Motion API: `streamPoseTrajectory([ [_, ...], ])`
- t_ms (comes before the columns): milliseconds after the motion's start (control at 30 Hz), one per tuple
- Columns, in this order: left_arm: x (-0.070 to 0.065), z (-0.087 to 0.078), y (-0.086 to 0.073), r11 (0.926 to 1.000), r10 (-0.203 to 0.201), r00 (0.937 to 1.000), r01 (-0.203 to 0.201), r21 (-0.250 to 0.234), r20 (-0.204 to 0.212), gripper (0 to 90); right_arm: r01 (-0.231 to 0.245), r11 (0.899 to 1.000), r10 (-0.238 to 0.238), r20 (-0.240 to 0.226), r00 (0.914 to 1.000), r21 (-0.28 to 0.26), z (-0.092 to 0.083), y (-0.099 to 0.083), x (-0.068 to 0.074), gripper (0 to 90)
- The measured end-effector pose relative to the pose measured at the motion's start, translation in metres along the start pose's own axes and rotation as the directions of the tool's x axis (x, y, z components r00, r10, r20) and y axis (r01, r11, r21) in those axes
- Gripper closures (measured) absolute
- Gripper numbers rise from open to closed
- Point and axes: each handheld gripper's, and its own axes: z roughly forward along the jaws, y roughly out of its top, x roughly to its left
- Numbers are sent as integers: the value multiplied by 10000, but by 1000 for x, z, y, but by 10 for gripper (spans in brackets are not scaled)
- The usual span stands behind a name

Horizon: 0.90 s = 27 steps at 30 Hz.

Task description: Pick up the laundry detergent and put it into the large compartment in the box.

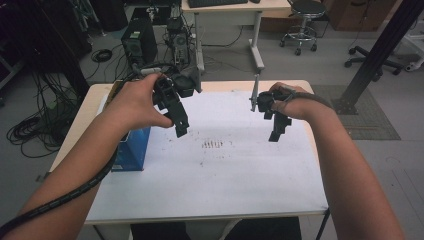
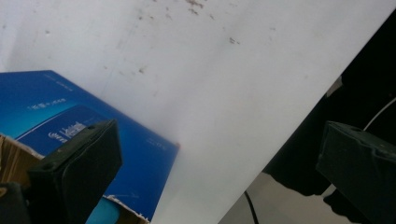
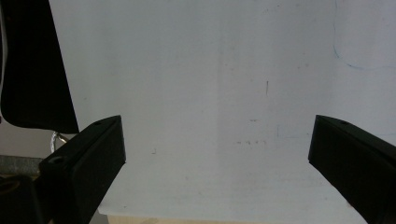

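I see the blue cardboard box (image 1: pixel 134 149) at the left edge of the white-covered desk (image 1: pixel 225 175), partly under my left forearm. In the left gripper view the box (image 2: pixel 70 121) lies just behind the left jaw, its torn brown edge showing at the bottom.

My left hand (image 1: pixel 135 102) holds the left tongs (image 1: pixel 181 131) in the air over the sheet, just right of the box, tips tilted down. Left gripper view: the left tongs (image 2: pixel 217 163) are released, jaws wide apart, nothing between them.

Faint brown marks (image 1: pixel 215 145) sit mid-sheet between the two tongs.

My right hand (image 1: pixel 295 102) holds the right tongs (image 1: pixel 278 134) above the right part of the sheet. Right gripper view: the right tongs (image 3: pixel 217 154) are released too, jaws far apart over bare white surface (image 3: pixel 210 93).
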Motion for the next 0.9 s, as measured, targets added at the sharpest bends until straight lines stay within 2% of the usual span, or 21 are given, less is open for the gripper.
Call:
streamPoseTrajectory([
  [33,-2,2,1,9999,126,9998,-127,16,137,3,1,10000,-1,18,10000,2,0,0,0,38],
  [133,-7,4,4,9951,989,9951,-990,43,55,2,42,10000,-42,11,10000,47,0,-1,1,38],
  [167,-9,5,5,9940,1088,9940,-1090,97,127,3,33,10000,-33,-12,10000,58,0,-1,1,38],
  [367,-12,11,9,9890,1453,9894,-1451,269,-57,4,-17,10000,17,-7,10000,77,-1,-4,1,38],
  [500,-14,14,11,9818,1863,9825,-1864,374,38,2,-10,10000,10,-36,10000,81,-1,-4,2,38],
  [633,-13,16,11,9802,1942,9809,-1944,373,87,2,-84,10000,85,-54,9999,36,-1,-5,1,37],
  [900,-7,20,10,9837,1778,9839,-1782,246,198,3,-118,9999,119,-113,9999,116,1,-4,1,38],
])
